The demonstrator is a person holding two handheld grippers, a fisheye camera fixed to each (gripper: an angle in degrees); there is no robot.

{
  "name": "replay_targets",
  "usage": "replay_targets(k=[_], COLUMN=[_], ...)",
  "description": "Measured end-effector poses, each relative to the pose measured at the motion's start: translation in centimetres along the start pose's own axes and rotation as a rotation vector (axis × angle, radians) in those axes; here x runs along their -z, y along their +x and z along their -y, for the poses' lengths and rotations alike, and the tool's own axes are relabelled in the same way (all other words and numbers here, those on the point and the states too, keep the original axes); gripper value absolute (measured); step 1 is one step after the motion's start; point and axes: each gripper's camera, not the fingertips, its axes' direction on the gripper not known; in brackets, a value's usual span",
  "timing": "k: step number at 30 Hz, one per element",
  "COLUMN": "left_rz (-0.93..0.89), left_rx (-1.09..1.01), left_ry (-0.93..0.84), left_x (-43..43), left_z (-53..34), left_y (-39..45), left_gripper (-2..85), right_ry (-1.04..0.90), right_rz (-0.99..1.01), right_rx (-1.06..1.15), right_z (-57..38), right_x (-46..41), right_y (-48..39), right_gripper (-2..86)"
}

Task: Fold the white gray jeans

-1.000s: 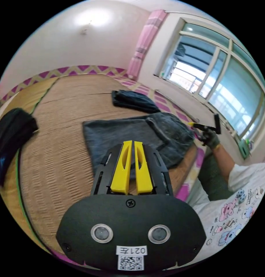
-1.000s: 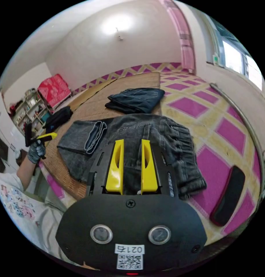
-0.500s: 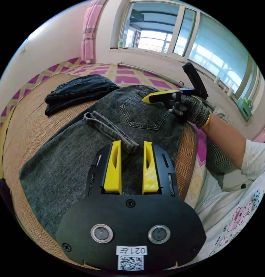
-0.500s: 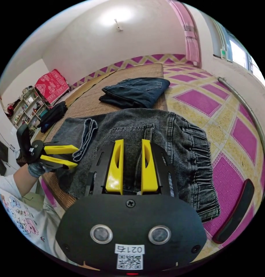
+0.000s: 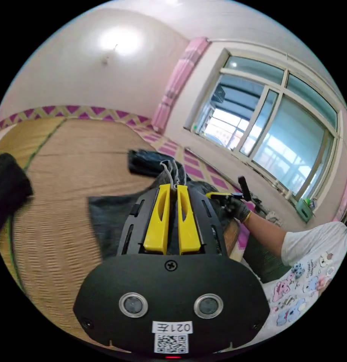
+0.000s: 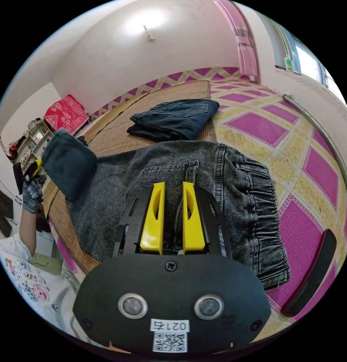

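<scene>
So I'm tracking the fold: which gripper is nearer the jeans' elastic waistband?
Right. The right gripper sits low over the gray jeans close to the waistband, while the left gripper holds the leg hems lifted at the far end.

Daylight is pouring through the window [image 5: 271,139], blowing its panes pale, while a ceiling lamp [image 6: 145,28] is glaring into a white patch on the wall. Both fisheye pictures are bending straight lines near their round black borders. Motion blur is smearing the mat [image 5: 67,211] and the dark bundle [image 5: 9,188].
</scene>
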Motion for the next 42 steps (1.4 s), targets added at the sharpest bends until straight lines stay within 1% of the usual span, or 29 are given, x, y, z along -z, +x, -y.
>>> replay_targets(k=[1, 2, 4, 5, 7, 8, 9, 12, 15, 17, 18, 19, 21, 23, 25, 26, 28, 31, 34, 36, 38, 39, 40, 42], left_rz=[0.081, 0.122, 0.291, 0.33, 0.46, 0.464, 0.466, 0.441, 0.367, 0.448, 0.521, 0.542, 0.5, 0.398, 0.305, 0.294, 0.289, 0.28, 0.274, 0.274, 0.25, 0.216, 0.147, 0.162], left_rx=[0.011, 0.022, 0.102, 0.127, 0.252, 0.286, 0.359, 0.475, 0.571, 0.54, 0.483, 0.405, 0.309, 0.225, 0.113, 0.079, -0.04, -0.147, -0.205, -0.214, -0.224, -0.228, -0.232, -0.252], left_ry=[0.03, 0.041, 0.074, 0.078, 0.048, 0.013, -0.078, -0.18, -0.143, -0.123, -0.088, -0.045, -0.058, -0.15, -0.238, -0.263, -0.367, -0.476, -0.569, -0.601, -0.618, -0.643, -0.662, -0.634], left_x=[3.7, 5.5, 11.4, 12.6, 15.8, 15.9, 15.6, 14.5, 16.2, 17.8, 19.1, 20.0, 19.9, 18.0, 14.8, 14.0, 10.8, 8.2, 6.9, 6.6, 6.6, 6.8, 7.2, 8.6], left_z=[0.4, 0.5, -0.1, -0.4, -2.5, -3.2, -4.6, -7.9, -7.8, -6.7, -5.7, -4.7, -3.1, -1.5, 0.1, 0.5, 1.9, 3.4, 4.4, 4.8, 5.0, 5.0, 4.9, 4.9], left_y=[-2.4, -3.6, -8.6, -9.9, -15.4, -16.9, -19.8, -24.6, -26.7, -26.3, -25.4, -24.3, -23.2, -22.6, -21.8, -21.6, -21.1, -21.3, -22.2, -22.8, -23.3, -23.5, -23.6, -23.4], left_gripper=[0.3, 0.3, 0.3, 0.3, 0.2, 0.2, 0.2, 0.3, 0.2, -0.3, -0.6, -0.7, -0.6, -0.2, 2.3, 3.3, 8.2, 11.1, 11.8, 11.4, 9.8, 7.9, 3.1, 0.1], right_ry=[0.001, 0.003, 0.002, 0.0, -0.006, -0.012, -0.015, -0.033, -0.058, -0.023, -0.017, -0.018, -0.02, -0.05, -0.114, -0.166, -0.231, -0.321, -0.385, -0.382, -0.332, -0.315, -0.282, -0.249], right_rz=[0.01, 0.018, 0.021, 0.017, 0.01, 0.01, 0.01, 0.027, 0.049, 0.048, 0.039, 0.013, -0.049, -0.138, -0.152, -0.163, -0.164, -0.139, -0.08, -0.061, -0.049, -0.04, -0.035, -0.027], right_rx=[-0.006, -0.012, -0.014, -0.015, -0.019, -0.023, -0.026, -0.035, 0.019, 0.121, 0.147, 0.202, 0.299, 0.451, 0.531, 0.563, 0.603, 0.668, 0.734, 0.762, 0.757, 0.751, 0.743, 0.736], right_z=[0.1, 0.1, 0.2, 0.3, 0.5, 0.6, 0.7, 1.2, 2.0, 2.9, 3.1, 3.8, 4.9, 6.4, 7.9, 8.9, 10.2, 11.6, 11.9, 11.7, 11.3, 11.2, 10.7, 9.9], right_x=[0.1, 0.2, 0.3, 0.3, 0.4, 0.4, 0.4, 0.5, 1.7, 3.8, 4.2, 4.7, 4.8, 3.6, 2.3, 1.4, 0.1, -1.2, -1.6, -1.1, 0.4, 0.9, 1.8, 3.1], right_y=[0.0, 0.0, -0.2, -0.4, -0.8, -1.0, -1.0, -1.5, -2.6, -3.7, -4.0, -4.3, -4.7, -5.3, -5.6, -5.6, -5.7, -5.7, -5.9, -6.0, -5.6, -5.6, -5.5, -5.7], right_gripper=[7.7, 7.7, 7.6, 7.6, 7.5, 7.5, 7.6, 8.0, 9.1, 9.2, 9.2, 9.3, 9.6, 10.1, 9.9, 9.7, 9.4, 9.1, 8.0, 6.4, 2.2, 1.9, 1.1, 0.6])
